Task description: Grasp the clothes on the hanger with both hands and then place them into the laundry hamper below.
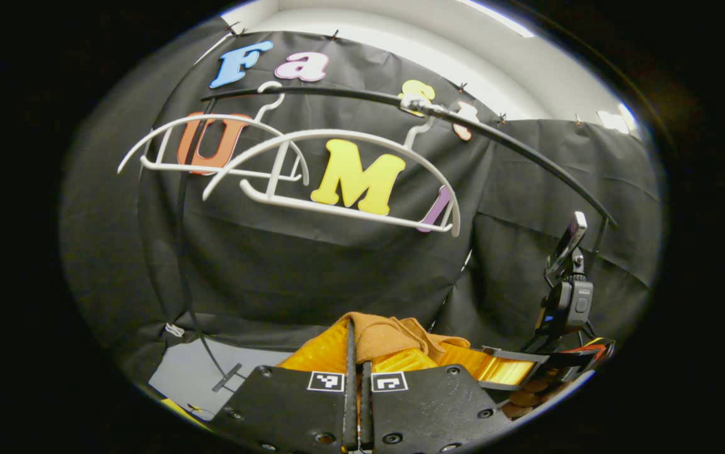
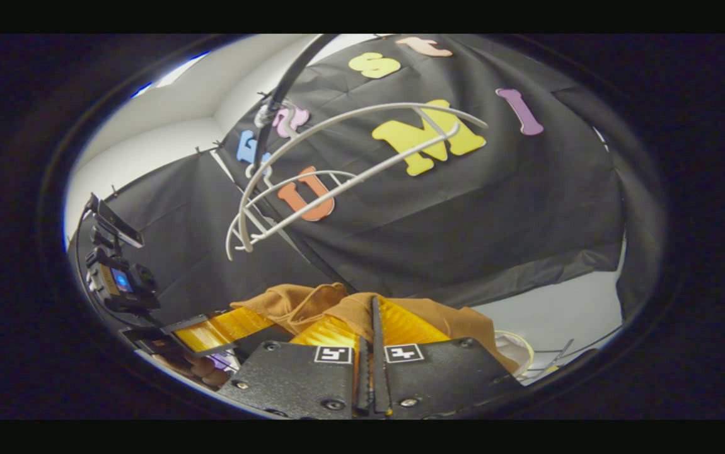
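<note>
Both grippers clamp brown garment, hangers bare

Black clothes rail, black wall cloth, white ceiling, grey floor

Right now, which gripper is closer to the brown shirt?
Neither: it's a tie. The left gripper is shut on the brown shirt, pinching one part. The right gripper pinches another part of it. The white hangers hang bare above.
</note>
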Demonstrator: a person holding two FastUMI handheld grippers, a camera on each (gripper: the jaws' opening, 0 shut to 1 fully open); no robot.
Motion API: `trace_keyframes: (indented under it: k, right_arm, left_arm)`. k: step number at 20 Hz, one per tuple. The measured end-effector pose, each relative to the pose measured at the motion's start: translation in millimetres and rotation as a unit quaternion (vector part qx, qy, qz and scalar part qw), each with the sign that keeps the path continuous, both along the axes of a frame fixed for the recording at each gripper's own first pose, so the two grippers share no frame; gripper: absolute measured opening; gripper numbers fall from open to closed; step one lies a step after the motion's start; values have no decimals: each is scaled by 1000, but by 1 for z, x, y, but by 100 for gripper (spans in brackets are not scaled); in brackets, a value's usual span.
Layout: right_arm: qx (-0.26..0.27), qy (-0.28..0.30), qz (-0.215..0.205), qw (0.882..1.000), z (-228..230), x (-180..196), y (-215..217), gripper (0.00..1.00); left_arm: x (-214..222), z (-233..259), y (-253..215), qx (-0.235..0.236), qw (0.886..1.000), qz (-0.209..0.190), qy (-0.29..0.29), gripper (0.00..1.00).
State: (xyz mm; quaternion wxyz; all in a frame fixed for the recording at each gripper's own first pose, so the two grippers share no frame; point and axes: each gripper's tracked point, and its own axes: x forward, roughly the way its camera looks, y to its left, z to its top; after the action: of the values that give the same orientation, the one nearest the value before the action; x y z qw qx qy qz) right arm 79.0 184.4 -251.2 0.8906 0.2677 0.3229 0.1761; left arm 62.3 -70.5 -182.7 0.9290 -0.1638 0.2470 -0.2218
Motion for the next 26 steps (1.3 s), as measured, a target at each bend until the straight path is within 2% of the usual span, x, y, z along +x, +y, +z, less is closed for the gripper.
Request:
trace_keyframes:
  k: [2, 5, 7, 13, 17, 18, 19, 23, 25, 26]
  right_arm:
    - [4, 27, 1, 1000, -22, -5, -2, 3]
    - [13, 68, -6, 998, -58, -7, -11, 10]
    - [5, 90, -16, 996, -82, -10, -18, 7]
    - [-74, 146, -35, 986, -151, -26, -35, 6]
    - [-119, 198, -40, 972, -191, -37, -47, 7]
    - [-121, 207, -41, 970, -196, -39, -49, 2]
    - [-124, 213, -45, 968, -199, -40, -49, 8]
    - [-125, 200, -58, 970, -196, -35, -52, 8]
    - [-131, 197, -61, 970, -192, -36, -54, 8]
    - [-136, 195, -64, 969, -190, -38, -56, 9]
  left_arm:
    - [-3, -22, -4, 4, 1000, 4, 24, 2]
    - [-9, -57, -9, -2, 998, 8, 62, 2]
    - [-12, -79, -8, 9, 996, 17, 82, 2]
    - [-22, -151, 3, 70, 986, 26, 147, 2]
    - [-35, -199, 11, 112, 972, 34, 205, 2]
    - [-41, -208, 14, 121, 967, 36, 223, 3]
    - [-47, -218, 18, 127, 962, 36, 239, 4]
    - [-57, -238, 15, 125, 953, 29, 275, 5]
    - [-58, -234, 12, 117, 955, 20, 273, 6]
    - [-56, -231, 13, 117, 957, 17, 266, 14]
